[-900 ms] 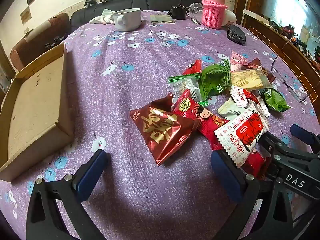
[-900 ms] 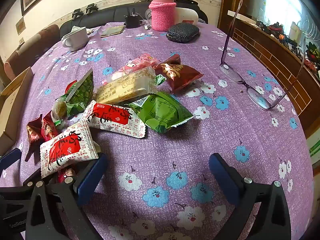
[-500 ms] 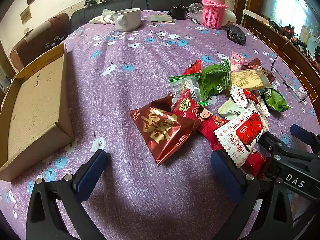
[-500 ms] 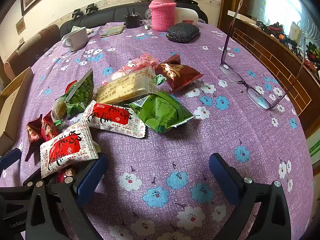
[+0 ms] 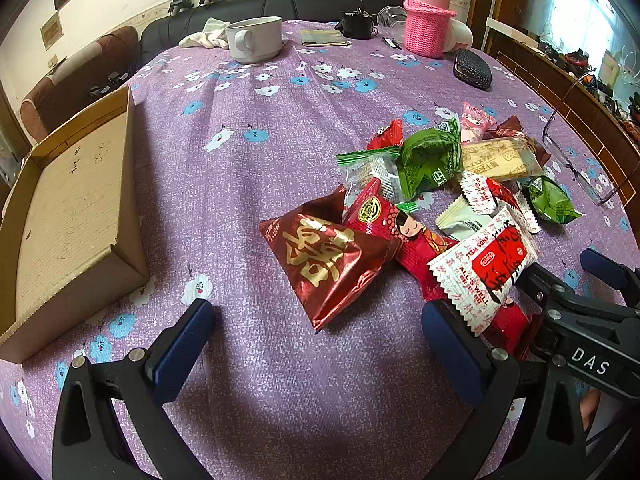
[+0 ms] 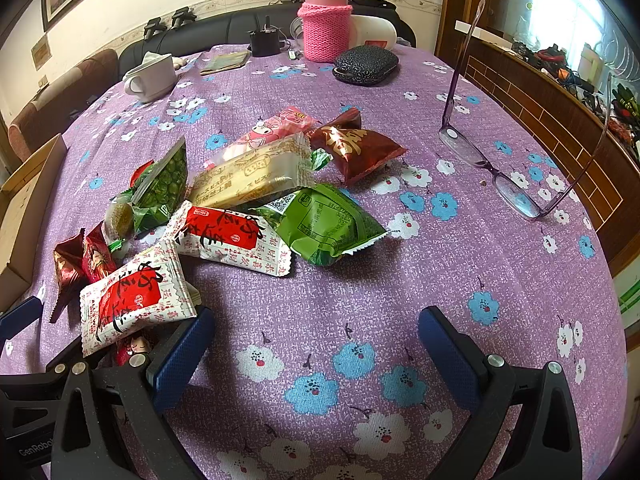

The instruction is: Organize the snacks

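Note:
A heap of snack packets lies on the purple flowered tablecloth. In the left wrist view a dark red foil packet [image 5: 326, 258] lies nearest, just ahead of my open, empty left gripper [image 5: 316, 328]. A white-and-red packet [image 5: 486, 264] lies by its right finger. An open cardboard box [image 5: 68, 216] sits at the left. In the right wrist view my right gripper [image 6: 316, 340] is open and empty over bare cloth. The white-and-red packet [image 6: 134, 300] lies at its left finger, with a green packet [image 6: 328, 224] and a yellow biscuit packet [image 6: 252, 172] beyond.
A pair of glasses [image 6: 516, 188] lies at the right near the table edge. A white cup [image 5: 254, 38], a pink knitted bottle [image 5: 428, 20] and a dark case [image 5: 472, 70] stand at the far side. The right gripper's frame [image 5: 580, 320] shows beside the left one.

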